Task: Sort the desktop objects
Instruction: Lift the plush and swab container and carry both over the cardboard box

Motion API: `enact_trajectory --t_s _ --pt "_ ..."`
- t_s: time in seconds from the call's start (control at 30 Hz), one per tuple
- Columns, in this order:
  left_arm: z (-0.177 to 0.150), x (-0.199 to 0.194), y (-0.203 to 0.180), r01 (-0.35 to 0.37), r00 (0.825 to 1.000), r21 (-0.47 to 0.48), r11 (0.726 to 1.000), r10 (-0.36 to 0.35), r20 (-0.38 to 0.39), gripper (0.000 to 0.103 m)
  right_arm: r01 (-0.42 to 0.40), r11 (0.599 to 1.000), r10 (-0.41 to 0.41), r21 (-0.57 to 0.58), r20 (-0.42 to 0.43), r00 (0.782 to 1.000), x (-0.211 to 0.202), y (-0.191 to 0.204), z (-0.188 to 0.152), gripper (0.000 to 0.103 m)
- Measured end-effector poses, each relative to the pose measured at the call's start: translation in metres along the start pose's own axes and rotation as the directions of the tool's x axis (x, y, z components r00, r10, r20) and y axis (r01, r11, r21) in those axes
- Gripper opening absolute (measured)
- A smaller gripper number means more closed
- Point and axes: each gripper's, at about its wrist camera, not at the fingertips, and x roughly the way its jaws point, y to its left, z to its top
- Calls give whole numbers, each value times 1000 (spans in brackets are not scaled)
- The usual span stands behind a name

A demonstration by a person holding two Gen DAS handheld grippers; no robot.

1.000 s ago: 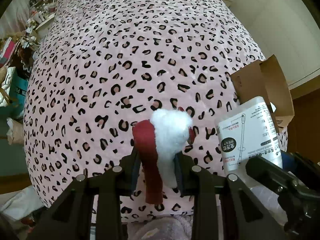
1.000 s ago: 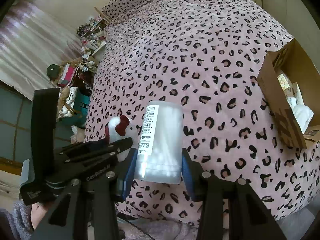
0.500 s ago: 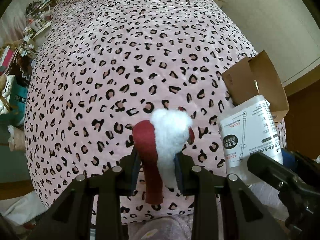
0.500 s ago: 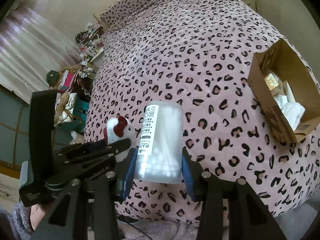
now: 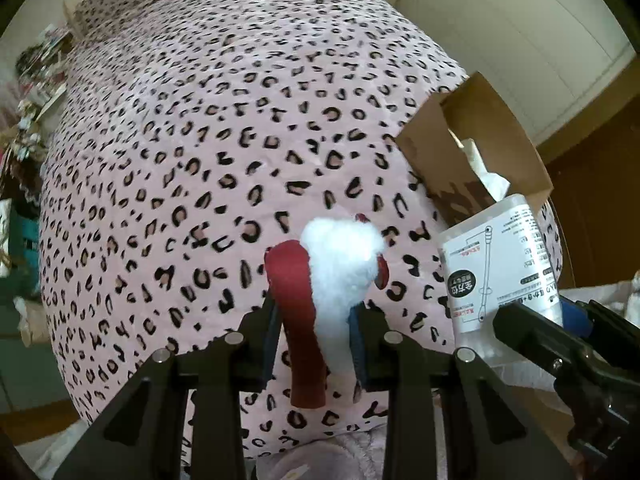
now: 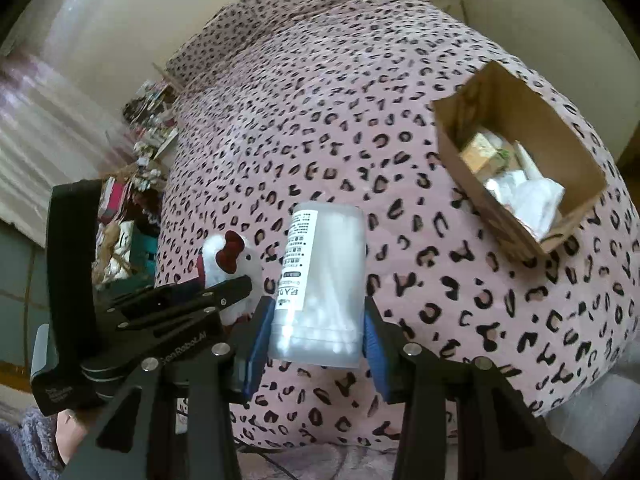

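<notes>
The left gripper [image 5: 314,332] is clenched on a white plush toy [image 5: 340,264] with a red bow, its blue-padded jaws pressing the toy's lower part from both sides. The toy's long axis runs toward 12 o'clock, its fluffy head above the fingertips. The right gripper [image 6: 316,336] is closed to the width of a clear cotton swab container [image 6: 320,280], gripping it near its base; the container stands lengthwise toward 12 o'clock, its printed label facing 9 o'clock. In the right wrist view the toy sits just beside the container at 9 o'clock. Both are held above a pink leopard-print bedspread [image 6: 320,120]. A cardboard box [image 6: 472,184] holding packets and tissue rests on it at 2 o'clock.
</notes>
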Motion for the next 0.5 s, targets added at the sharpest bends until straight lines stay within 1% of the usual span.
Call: enact_trajectory --t_s 0.23,0.5 --pt "6 7 -32 25 1000 75 997 -25 -2 31 26 997 -29 74 30 999 -11 -24 -8 43" --pt "17 16 -63 53 999 157 986 -52 -9 31 63 989 -72 133 68 995 -25 -45 -14 43"
